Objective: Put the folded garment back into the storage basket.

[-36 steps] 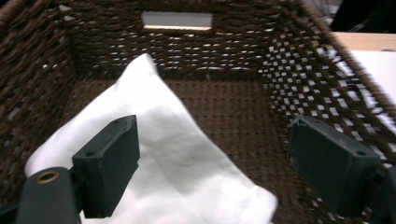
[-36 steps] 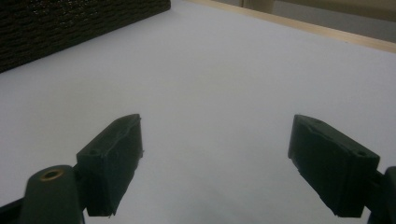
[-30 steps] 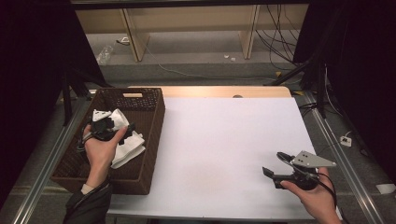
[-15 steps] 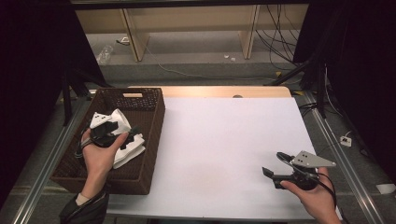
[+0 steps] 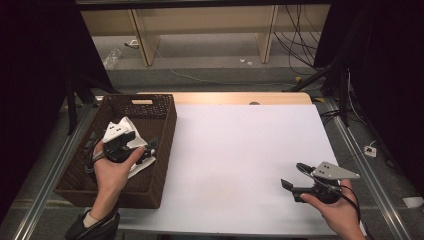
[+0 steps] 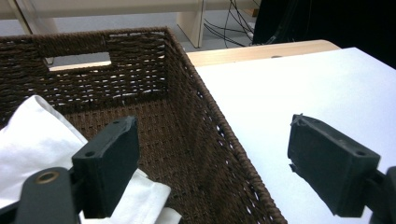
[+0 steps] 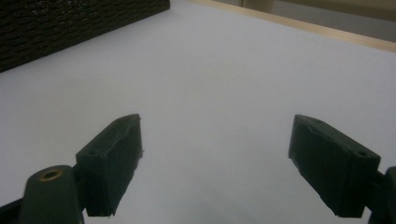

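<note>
Left gripper (image 5: 150,146) over the wicker basket (image 5: 162,150)
Its fingers spread, released above the white cloth (image 6: 32,140); right gripper (image 5: 292,176) released over the tabletop (image 5: 240,150).

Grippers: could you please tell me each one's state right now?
Left gripper: open, holding nothing, over the basket.
Right gripper: open, holding nothing.

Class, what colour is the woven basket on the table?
Dark brown; the basket shows best in the left gripper view.

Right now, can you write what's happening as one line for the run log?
left claw: open, over basket edge | cloth: in basket | right claw: open, empty, above table
</note>
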A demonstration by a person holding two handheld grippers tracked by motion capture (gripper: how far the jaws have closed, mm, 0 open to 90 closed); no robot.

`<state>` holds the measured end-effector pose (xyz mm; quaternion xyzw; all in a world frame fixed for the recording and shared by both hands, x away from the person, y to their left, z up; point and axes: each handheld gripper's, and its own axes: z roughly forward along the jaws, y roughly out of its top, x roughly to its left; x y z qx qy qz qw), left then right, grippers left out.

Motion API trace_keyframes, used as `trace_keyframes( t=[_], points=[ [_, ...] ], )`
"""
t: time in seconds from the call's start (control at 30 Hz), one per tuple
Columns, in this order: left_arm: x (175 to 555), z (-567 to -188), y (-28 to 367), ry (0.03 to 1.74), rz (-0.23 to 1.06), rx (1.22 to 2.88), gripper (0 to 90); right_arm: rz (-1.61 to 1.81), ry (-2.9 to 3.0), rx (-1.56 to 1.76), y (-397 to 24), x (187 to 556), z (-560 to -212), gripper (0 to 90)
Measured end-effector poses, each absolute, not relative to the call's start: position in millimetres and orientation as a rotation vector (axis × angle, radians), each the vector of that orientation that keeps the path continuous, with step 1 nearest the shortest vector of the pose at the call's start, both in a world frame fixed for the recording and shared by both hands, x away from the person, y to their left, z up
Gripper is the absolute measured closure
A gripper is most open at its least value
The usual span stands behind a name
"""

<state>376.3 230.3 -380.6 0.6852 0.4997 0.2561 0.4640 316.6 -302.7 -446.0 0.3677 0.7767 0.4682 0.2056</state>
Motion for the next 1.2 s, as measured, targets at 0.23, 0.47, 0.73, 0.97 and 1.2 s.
trace_keyframes(
  t=[0.23,0.47,0.73,0.97,1.2],
  points=[
    [371,-379,224,1.180,0.618,1.684,17.1,1.311,2.159,1.024,-303,317,-446,18.2],
    [363,-373,210,1.107,0.610,1.719,18.2,1.306,2.164,1.027,-303,316,-446,18.1],
    [357,-370,202,1.070,0.567,1.730,18.6,1.311,2.161,1.026,-303,317,-446,18.1],
    [352,-366,197,1.009,0.554,1.723,18.2,1.308,2.165,1.026,-303,316,-446,17.8],
    [347,-362,188,0.956,0.536,1.732,17.5,1.311,2.161,1.023,-303,317,-446,17.8]
  ],
)
